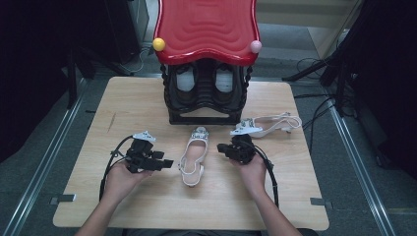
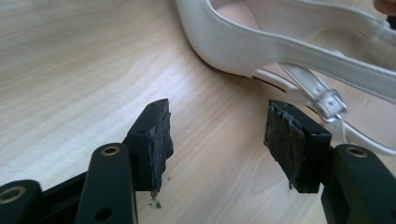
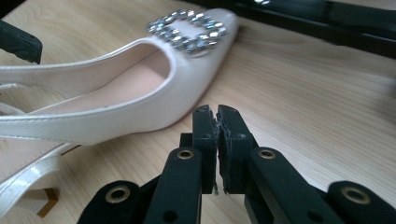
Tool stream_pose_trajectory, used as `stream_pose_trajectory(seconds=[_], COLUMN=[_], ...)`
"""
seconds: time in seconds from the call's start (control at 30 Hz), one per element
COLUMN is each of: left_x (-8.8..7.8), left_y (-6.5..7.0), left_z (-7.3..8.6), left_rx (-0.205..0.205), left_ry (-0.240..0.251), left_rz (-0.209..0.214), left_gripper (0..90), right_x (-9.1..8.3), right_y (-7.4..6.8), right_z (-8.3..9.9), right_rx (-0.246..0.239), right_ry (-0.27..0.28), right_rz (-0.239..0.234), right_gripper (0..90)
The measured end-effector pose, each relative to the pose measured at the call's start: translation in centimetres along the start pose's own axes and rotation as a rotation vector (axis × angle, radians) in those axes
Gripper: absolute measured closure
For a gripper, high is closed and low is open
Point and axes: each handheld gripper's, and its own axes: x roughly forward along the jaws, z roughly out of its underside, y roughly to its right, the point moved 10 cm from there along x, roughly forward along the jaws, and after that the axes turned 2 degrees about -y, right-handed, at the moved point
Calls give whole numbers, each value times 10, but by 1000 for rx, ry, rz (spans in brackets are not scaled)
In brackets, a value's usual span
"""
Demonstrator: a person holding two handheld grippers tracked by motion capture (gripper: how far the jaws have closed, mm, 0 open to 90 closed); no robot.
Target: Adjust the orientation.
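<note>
White glossy leather forms the slingback shoe (image 1: 193,156) lying mid-counter, toe toward the far edge, with a rhinestone buckle (image 3: 187,29) on its pointed toe and a thin buckled heel strap (image 2: 327,100). Its mate (image 1: 268,125) lies on its side nearer the right edge. A black rack (image 1: 205,98) with a ribbed red top at the far edge holds dark shoes (image 1: 187,81). The left tool (image 1: 164,164) stands spread beside the strap; the right tool (image 1: 223,147) is pressed together, empty, near the toe.

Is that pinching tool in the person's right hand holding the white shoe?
No: the right gripper has its jaws shut on nothing, just beside the white shoe on the table.
</note>
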Motion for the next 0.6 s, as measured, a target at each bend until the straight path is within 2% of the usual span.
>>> stream_pose_trajectory(seconds=[0.23,0.37,0.57,0.6], left_x=[-2,0,4,4], left_y=[-13,-15,-16,-18], left_z=[-8,-10,-15,-15], left_rx=[-13,-15,-19,-14], left_ry=[13,8,19,8], left_rz=[-11,-5,1,-4], left_gripper=[408,408,409,409], right_x=[-21,-35,-58,-61], right_y=[20,32,56,61], right_z=[2,3,6,6], right_rx=[36,46,82,87], right_ry=[27,44,73,76], right_rz=[38,49,99,111], right_gripper=[862,859,860,860])
